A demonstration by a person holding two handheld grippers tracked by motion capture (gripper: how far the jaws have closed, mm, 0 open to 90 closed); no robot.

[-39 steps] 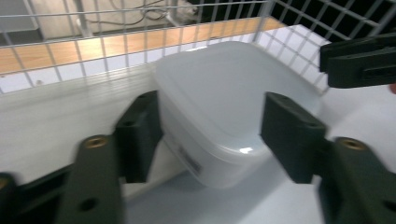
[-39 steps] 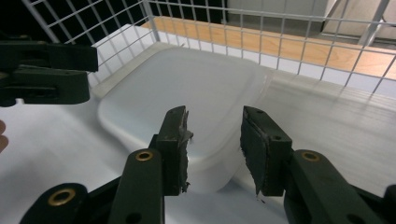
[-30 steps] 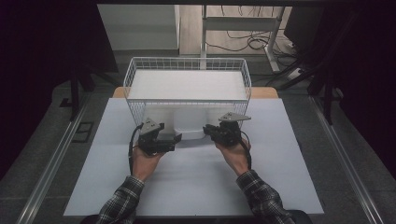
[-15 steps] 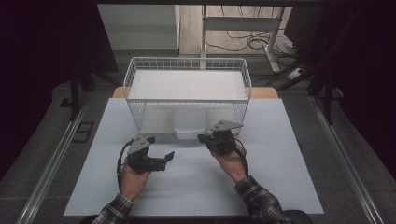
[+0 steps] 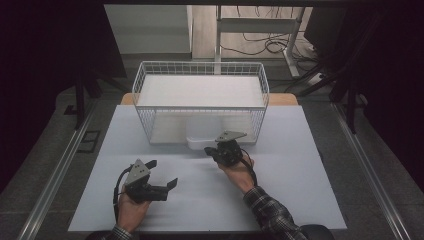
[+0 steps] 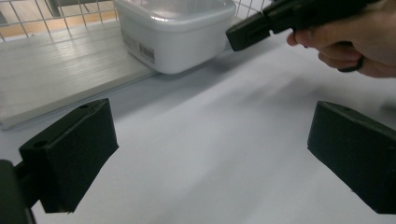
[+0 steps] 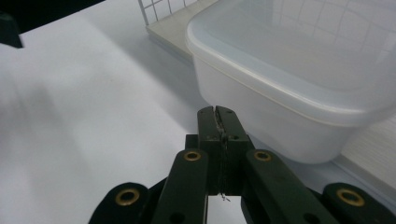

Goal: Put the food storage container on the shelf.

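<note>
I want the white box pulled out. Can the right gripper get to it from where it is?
Probably yes. The right gripper sits just in front of the white box, which pokes out of the wire basket on the open side, with nothing between them. Its jaws are shut, so it would need to open first.

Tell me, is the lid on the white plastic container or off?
On. The lid covers the white plastic container, its rim overhanging the walls all around.

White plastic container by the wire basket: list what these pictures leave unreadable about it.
- Container contents: high view, basket mesh crosses it; both gripper views cut off its top.
- Label print: left gripper view, too small and blurred.
- Contact with the right tool: right gripper view, the shut jaws hide any gap.
</note>
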